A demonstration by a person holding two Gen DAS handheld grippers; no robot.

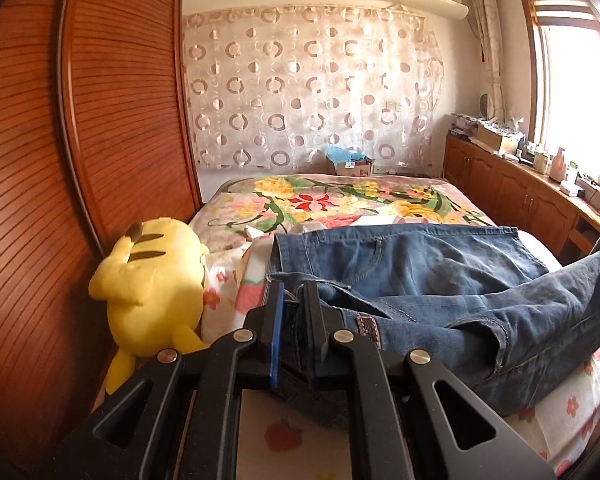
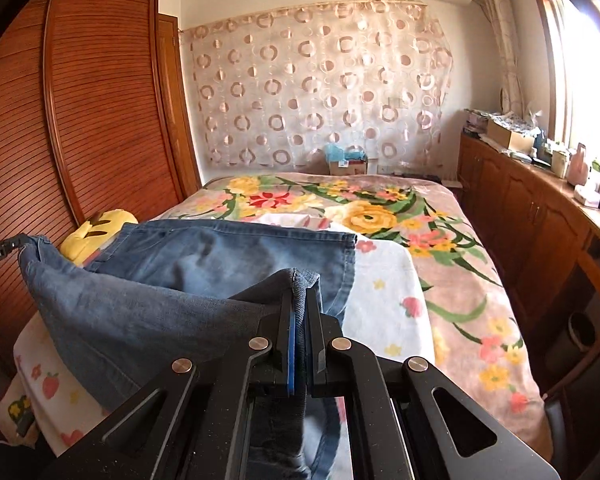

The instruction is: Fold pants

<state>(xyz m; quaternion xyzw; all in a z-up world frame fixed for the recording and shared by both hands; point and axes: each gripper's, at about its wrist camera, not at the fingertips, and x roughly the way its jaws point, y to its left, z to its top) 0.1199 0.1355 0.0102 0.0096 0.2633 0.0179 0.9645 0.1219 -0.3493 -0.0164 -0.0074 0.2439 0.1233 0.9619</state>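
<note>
Sunlit bedroom, with a floral blanket spread over the bed and a yellow plush toy against the wardrobe. On the blanket lie the jeans, partly flat, their near portion lifted between both tools. Left claw is pinched tight on a denim edge near the leather patch; right claw is clamped on a hem. I judge the fold is mid-carry: if either pinch slips, or the two claws travel unevenly, the raised layer could sag, twist and land crooked, needing a redo
</note>
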